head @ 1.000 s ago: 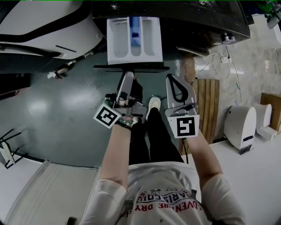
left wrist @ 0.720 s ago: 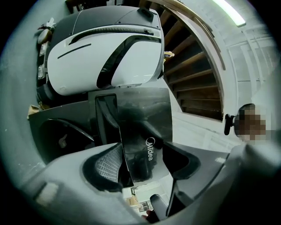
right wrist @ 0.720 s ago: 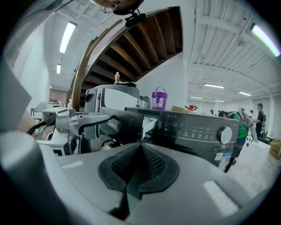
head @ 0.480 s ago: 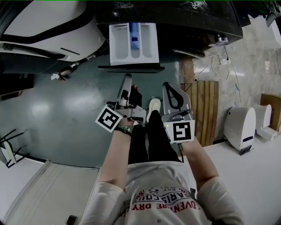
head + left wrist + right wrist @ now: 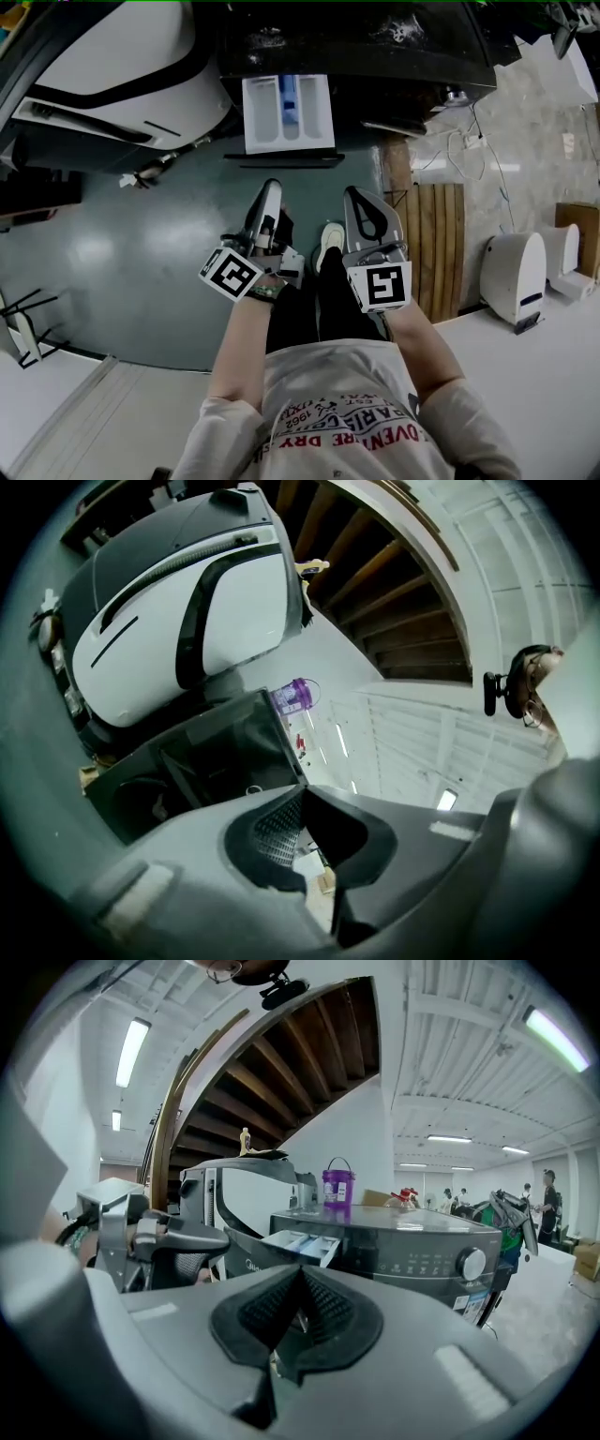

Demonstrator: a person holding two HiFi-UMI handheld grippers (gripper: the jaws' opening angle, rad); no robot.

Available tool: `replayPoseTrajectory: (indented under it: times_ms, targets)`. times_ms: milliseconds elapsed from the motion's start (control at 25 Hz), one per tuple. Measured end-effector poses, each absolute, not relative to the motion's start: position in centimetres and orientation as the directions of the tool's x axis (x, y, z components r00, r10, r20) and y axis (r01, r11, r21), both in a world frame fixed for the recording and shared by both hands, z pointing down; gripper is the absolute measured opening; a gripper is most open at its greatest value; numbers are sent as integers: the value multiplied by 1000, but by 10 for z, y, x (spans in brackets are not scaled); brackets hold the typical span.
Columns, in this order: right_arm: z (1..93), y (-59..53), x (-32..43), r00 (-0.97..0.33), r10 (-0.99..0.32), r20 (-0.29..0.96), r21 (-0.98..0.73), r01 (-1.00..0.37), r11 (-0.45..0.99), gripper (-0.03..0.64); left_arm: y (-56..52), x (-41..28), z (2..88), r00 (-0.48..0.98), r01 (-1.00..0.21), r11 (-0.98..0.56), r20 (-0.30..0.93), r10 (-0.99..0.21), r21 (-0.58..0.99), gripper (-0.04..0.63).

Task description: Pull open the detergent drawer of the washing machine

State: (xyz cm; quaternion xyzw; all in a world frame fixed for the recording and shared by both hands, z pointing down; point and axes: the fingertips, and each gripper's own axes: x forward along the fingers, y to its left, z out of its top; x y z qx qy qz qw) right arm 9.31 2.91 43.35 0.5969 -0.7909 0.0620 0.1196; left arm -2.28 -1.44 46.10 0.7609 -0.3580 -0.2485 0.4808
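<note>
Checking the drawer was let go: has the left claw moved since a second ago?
Yes. The left claw has drawn back from the detergent drawer's front, toward the person; the gap between them is wider.

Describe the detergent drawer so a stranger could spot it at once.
Find the dark washing machine at the top of the head view. A white drawer juts from its front, pulled open. It alone has three compartments, the middle one blue.

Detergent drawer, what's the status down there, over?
Left gripper shut, empty. Right gripper shut, empty. Detergent drawer pulled out, open; both grippers clear of it. Nothing in the way.
</note>
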Motion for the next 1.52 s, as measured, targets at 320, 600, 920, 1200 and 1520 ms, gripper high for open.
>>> replayPoseTrajectory:
  times_ms: [320, 600, 920, 1200, 1520]
  targets:
    - [386, 39, 84, -254, -938, 234, 48, -961, 273, 2, 5, -22, 382, 746, -512, -566, 7, -666, 646, 2]
    - [346, 55, 79, -258, -944, 205, 50, -961, 273, 2, 30, -20, 336, 808, -574, -742, 92, -582, 348, 2]
    - [303, 70, 78, -274, -949, 156, 114, -949, 293, 2, 52, -41, 291, 796, -604, -777, 92, -598, 174, 2]
    - [282, 87, 64, -317, -939, 132, 154, -929, 335, 2, 60, -60, 273, 789, -615, -782, 77, -610, 106, 2]
    - [264, 102, 51, -358, -929, 93, 138, -920, 368, 0, 72, -65, 243, 824, -566, -820, 24, -566, 89, 2]
